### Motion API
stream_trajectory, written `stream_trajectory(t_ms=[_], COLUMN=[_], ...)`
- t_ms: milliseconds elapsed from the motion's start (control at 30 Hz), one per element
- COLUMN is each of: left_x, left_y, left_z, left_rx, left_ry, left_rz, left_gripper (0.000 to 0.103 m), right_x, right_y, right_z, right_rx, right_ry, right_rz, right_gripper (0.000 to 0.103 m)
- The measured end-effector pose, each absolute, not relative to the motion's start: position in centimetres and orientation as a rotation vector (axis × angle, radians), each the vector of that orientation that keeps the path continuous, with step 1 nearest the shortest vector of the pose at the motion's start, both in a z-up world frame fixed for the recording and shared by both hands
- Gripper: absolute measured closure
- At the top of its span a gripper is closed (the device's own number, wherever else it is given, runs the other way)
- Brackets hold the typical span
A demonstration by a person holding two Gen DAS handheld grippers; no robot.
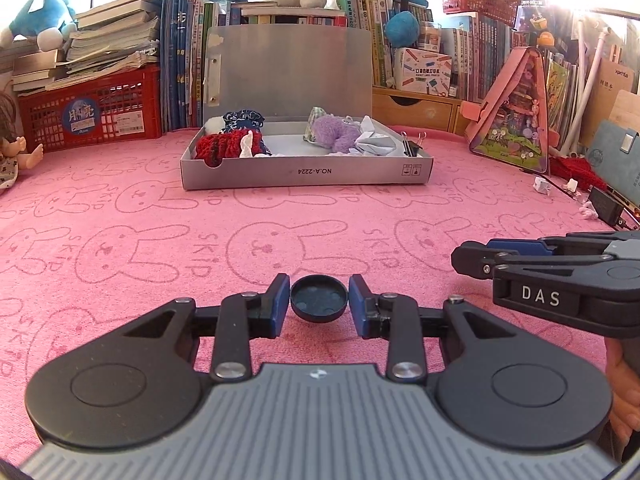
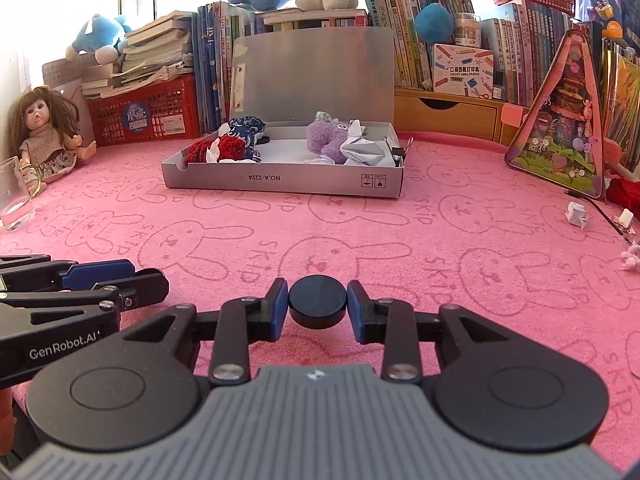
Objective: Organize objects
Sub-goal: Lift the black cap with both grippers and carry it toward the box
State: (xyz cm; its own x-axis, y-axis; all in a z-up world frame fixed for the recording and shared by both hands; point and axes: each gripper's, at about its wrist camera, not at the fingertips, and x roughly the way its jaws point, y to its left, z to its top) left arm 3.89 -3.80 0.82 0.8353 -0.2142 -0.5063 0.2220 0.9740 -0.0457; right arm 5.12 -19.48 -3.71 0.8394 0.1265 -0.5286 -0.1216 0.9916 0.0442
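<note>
2 grippers each clamp something: left gripper point(image 1: 319, 299) a hollow black cap point(image 1: 319, 298), right gripper point(image 2: 317, 306) a solid black disc point(image 2: 317, 305).

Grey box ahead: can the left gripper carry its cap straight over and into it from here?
Probably yes. The left gripper is shut on the black cap, and only bare pink cloth lies between it and the grey box. The lid stands open, and the box's middle shows free floor between the toys.
</note>
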Motion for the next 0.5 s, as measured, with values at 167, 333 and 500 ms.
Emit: stream_trajectory(t_ms=[167, 333, 500], left_x=[4.4, 4.8, 5.3], left_y=[-3.2, -2.8, -2.6], left_z=[0.9, 0.8, 0.9], left_rx=[0.001, -0.002, -0.003], left_ry=[0.532, 0.53, 0.524], left_rz=[-0.216, -0.206, -0.201], left_gripper=[0.065, 0.065, 0.065], right_x=[5.7, 6.3, 6.9], right_y=[-19.0, -18.7, -18.5], right_z=[-3.7, -3.7, -3.6], right_rx=[0.011, 0.018, 0.034], right_ry=[0.565, 0.568, 0.57], right_rz=[0.136, 0.146, 0.157], right_gripper=[0.066, 0.066, 0.066])
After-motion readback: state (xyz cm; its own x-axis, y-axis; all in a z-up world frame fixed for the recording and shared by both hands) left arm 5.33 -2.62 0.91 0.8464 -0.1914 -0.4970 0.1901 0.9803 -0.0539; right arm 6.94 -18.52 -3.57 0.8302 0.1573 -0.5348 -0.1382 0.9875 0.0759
